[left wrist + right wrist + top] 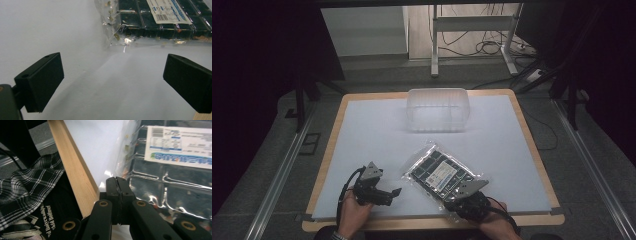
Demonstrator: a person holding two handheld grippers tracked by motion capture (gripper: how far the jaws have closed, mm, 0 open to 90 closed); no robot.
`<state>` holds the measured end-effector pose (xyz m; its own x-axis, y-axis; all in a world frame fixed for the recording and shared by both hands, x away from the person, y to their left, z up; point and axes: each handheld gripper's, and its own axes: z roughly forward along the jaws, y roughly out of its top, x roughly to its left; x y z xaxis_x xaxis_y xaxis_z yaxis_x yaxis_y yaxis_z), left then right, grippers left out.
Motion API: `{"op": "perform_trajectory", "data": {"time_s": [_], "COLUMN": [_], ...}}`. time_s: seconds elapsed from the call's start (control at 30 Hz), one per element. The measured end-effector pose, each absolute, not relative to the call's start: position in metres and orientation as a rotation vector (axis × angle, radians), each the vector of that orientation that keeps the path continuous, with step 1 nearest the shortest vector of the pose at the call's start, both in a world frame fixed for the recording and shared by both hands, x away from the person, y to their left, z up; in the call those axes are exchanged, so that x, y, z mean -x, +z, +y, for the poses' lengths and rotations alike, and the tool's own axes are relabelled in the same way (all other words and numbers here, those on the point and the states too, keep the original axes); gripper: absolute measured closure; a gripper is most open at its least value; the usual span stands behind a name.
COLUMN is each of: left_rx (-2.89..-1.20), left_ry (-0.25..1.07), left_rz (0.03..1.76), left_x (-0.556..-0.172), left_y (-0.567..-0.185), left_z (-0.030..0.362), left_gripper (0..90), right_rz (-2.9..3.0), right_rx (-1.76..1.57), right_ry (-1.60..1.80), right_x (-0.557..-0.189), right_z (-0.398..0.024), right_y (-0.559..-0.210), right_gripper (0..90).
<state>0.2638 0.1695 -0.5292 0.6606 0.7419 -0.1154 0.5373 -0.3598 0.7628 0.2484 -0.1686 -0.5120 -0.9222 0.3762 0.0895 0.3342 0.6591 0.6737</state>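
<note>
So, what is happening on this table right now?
A person works with two handheld grippers. The right gripper is shut on the near edge of a clear packet of dark blocks with a white label. The left gripper is open beside it, holding nothing. A clear plastic container stands farther back.

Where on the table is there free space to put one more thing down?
The white mat is bare left of the clear container and right of it. It is crowded near the front edge, where the packet lies between the left gripper and right gripper.
</note>
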Motion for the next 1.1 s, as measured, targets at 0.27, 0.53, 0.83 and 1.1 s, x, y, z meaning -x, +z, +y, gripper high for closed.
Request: {"op": "perform_trajectory", "data": {"time_s": [0.27, 0.53, 0.83, 1.1], "left_rx": [-2.065, -2.058, -2.059, -2.059], "left_ry": [0.323, 0.324, 0.324, 0.321], "left_rz": [0.982, 0.988, 0.990, 0.988], "left_x": [-0.264, -0.264, -0.264, -0.264], "left_y": [-0.529, -0.529, -0.529, -0.529], "left_z": [0.169, 0.169, 0.169, 0.169], "left_gripper": [2.9, 3.0, 3.0, 3.0], "right_rz": [2.817, 2.792, 2.752, 2.712], "right_rx": [-0.596, -0.627, -0.687, -0.739], "right_ry": [1.083, 1.062, 1.023, 1.013], "right_x": [-0.249, -0.254, -0.264, -0.275], "right_z": [-0.169, -0.174, -0.181, -0.189], "right_y": [-0.514, -0.514, -0.514, -0.513], "right_gripper": [89.1, 89.1, 89.1, 89.1]}}
